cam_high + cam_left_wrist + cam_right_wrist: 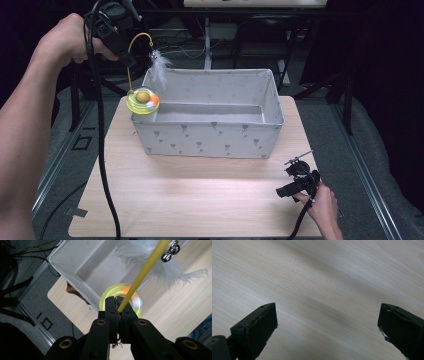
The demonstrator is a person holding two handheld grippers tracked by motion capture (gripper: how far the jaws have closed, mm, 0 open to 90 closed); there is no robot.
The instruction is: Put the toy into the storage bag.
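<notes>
A cat toy hangs from my left gripper (131, 60), whose jaws are shut on its yellow wire stem (147, 267). The toy's round yellow-green base (142, 101) carries an orange and a white ball and hovers at the near left corner of the grey fabric box (210, 135). A white feather (160, 70) and small silver bells (171, 251) dangle from the wire's curved top. In the left gripper view the base (107, 293) is blurred just past the left gripper (117, 301). My right gripper (282, 191) is low over the table's front right, open and holding nothing (327, 320).
The box's inside (100, 267) looks bare. It stands at the back of the light wooden table (190, 195). Metal frame legs and cables lie on the dark floor (75, 145) around the table. A black cable trails from the left gripper down across the table's left side.
</notes>
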